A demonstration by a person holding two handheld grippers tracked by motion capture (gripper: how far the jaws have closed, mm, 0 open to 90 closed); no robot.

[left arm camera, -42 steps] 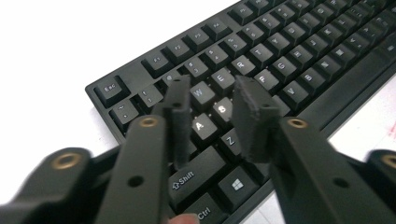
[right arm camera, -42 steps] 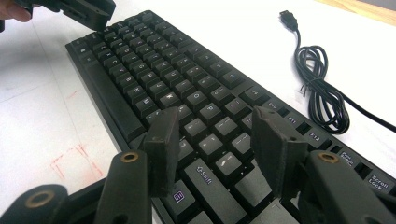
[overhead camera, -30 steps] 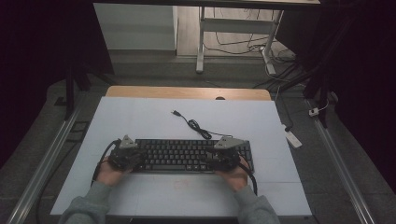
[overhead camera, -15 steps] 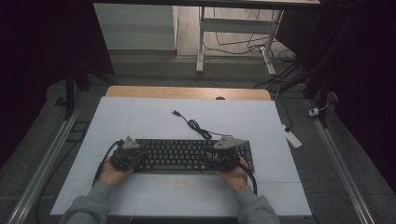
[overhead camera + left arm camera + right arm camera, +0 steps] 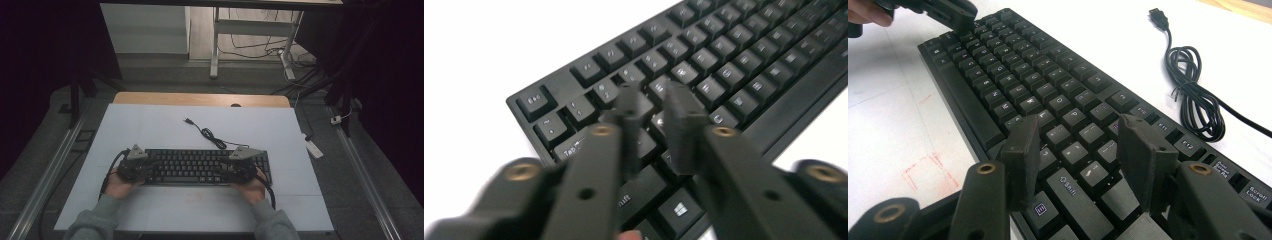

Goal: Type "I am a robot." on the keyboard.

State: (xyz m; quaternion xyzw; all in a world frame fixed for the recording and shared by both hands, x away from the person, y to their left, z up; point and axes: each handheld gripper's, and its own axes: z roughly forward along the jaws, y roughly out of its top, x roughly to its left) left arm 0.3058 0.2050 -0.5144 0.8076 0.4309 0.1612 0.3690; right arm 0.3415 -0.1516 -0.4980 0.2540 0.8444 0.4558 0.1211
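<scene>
Near the front edge of the white table (image 5: 150,125), a black keyboard (image 5: 200,166) lies flat, its long side parallel to that edge. A person's hands come in from the front, each holding a claw over one end of it, much as a typist's hands would sit.

The left claw (image 5: 656,107) hangs over the left end, tips pointing down at the number and letter rows. Its jaws have just been opening and now stand a little apart with nothing between them; it is released, and blurred in its own view.

The right claw (image 5: 1080,145) hovers over the right side of the letter block, above the keys near Shift. Its jaws stand well apart, grasping nothing, and whether the tips touch the keys is unclear.

The keyboard is matte black plastic with raised, squared keycaps bearing pale lettering and a long smooth space bar. Its thin black cable (image 5: 210,135) runs toward the back edge, partly bundled in a loose coil, ending in an unplugged flat plug (image 5: 1159,15). The claw jaws are dull black bars with brass-coloured rivets.
</scene>
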